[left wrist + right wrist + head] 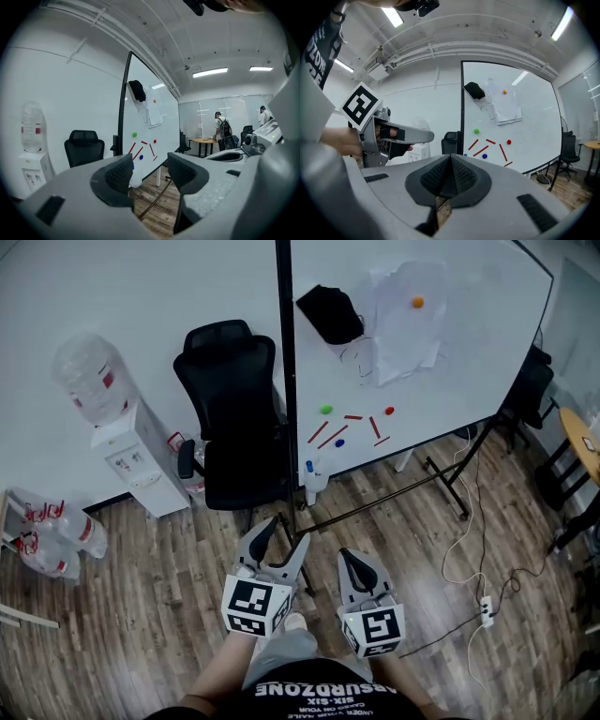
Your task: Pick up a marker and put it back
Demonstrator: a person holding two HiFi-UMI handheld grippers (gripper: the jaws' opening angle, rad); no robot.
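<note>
Both tools hang low in front of the person, well short of the board. The left gripper (281, 538) stands with its fingers (119, 176) released and spread wide, and nothing sits between them; through the gap I see only wood floor and, far beyond the tips, the foot of the whiteboard (441, 381). The right gripper (354, 561) is clenched, its two ribbed pads (461, 177) pressed flat together with nothing caught in them. The red markers (332, 437) all cling to the whiteboard, well ahead of both sets of fingertips and untouched: a pair of long ones slant side by side, a short one lies above them, and two more sit off toward the right gripper's side. Among them are small round magnets, a green magnet (325, 410) beyond the slanted pair, a blue magnet (340, 441) just beside them, and a red magnet (389, 411) further along. Higher on the board, furthest from the fingers, hang a black eraser (330, 313) and some sheets of paper (408, 324). A white bottle (314, 479) stands at the board's lower edge, the nearest thing ahead of the left fingertips. Beyond the left gripper, on its outer side, stand a black office chair (230, 418) and a water dispenser (131, 460).
</note>
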